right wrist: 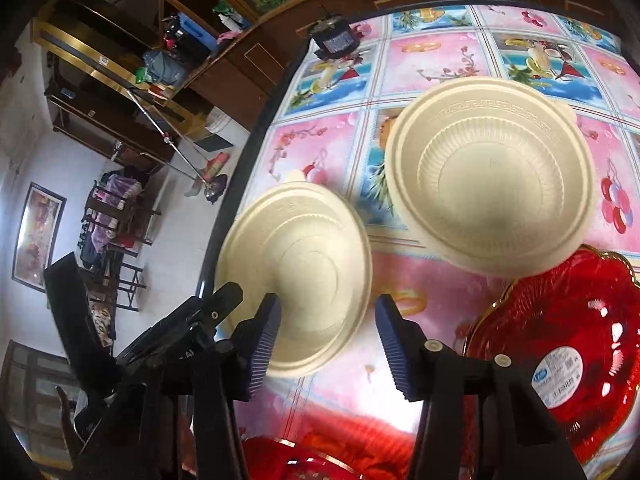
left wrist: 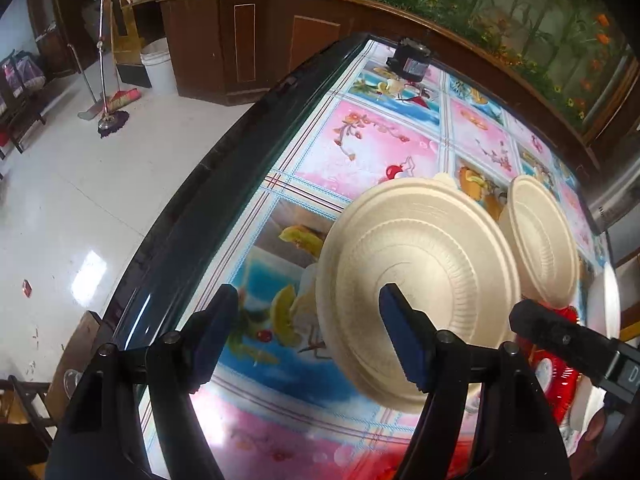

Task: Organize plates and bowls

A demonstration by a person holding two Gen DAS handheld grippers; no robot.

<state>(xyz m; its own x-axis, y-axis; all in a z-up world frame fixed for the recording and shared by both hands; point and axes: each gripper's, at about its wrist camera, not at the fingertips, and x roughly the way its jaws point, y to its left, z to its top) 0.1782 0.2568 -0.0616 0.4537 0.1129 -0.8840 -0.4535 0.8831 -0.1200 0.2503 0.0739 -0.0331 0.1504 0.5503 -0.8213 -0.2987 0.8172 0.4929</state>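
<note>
A cream round dish (left wrist: 432, 256) with concentric rings lies on the flowered tablecloth (left wrist: 360, 148). My left gripper (left wrist: 308, 320) hovers open over its left rim, one fingertip above the dish and the other above bare cloth. Just right of it a cream ribbed bowl (left wrist: 540, 236) stands upright. In the right wrist view the same dish (right wrist: 304, 264) is ahead of my right gripper (right wrist: 328, 340), which is open with nothing between its pads. The bowl (right wrist: 492, 176) sits further back right. A red glass plate (right wrist: 568, 340) with a label lies to the right.
The table's dark left edge (left wrist: 208, 200) drops to a white tiled floor with a mop (left wrist: 112, 120). A small black device (right wrist: 336, 40) stands at the far table corner. Another red plate (right wrist: 304, 464) shows at the near edge. The other gripper's body (right wrist: 180, 332) is close on the left.
</note>
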